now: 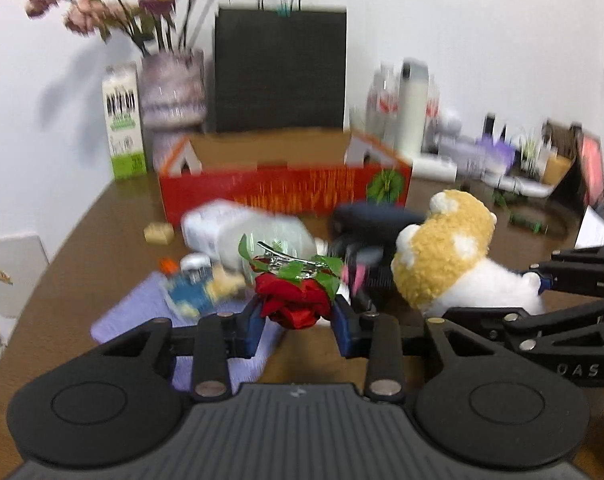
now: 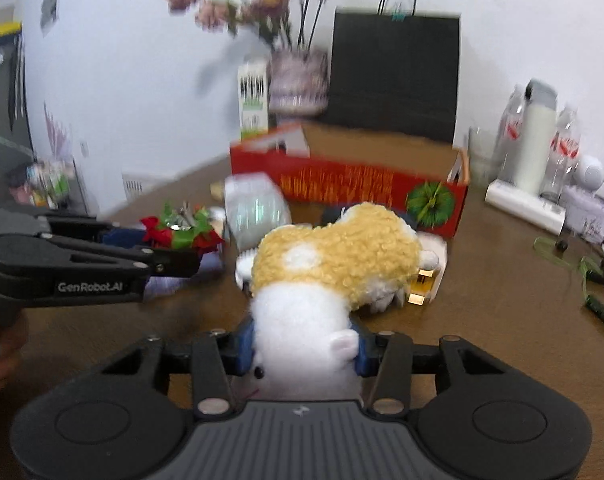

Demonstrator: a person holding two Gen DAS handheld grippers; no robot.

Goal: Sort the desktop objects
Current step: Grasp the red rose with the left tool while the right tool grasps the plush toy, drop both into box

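Note:
My left gripper (image 1: 296,322) is shut on a red rose hair clip (image 1: 294,300) with green leaves and a silver clip, held above the brown table. It also shows in the right wrist view (image 2: 180,232). My right gripper (image 2: 303,346) is shut on a yellow and white plush toy (image 2: 325,264), held above the table; the toy also shows in the left wrist view (image 1: 449,264). An open red cardboard box (image 1: 286,192) stands behind both, also in the right wrist view (image 2: 349,188).
A clear plastic bottle (image 1: 246,236), a dark object (image 1: 365,224), a purple cloth (image 1: 142,312) with small items and a small gold box (image 2: 421,284) lie on the table. A black bag (image 1: 280,68), vase (image 1: 174,92), carton (image 1: 124,120) and bottles (image 1: 409,104) stand behind.

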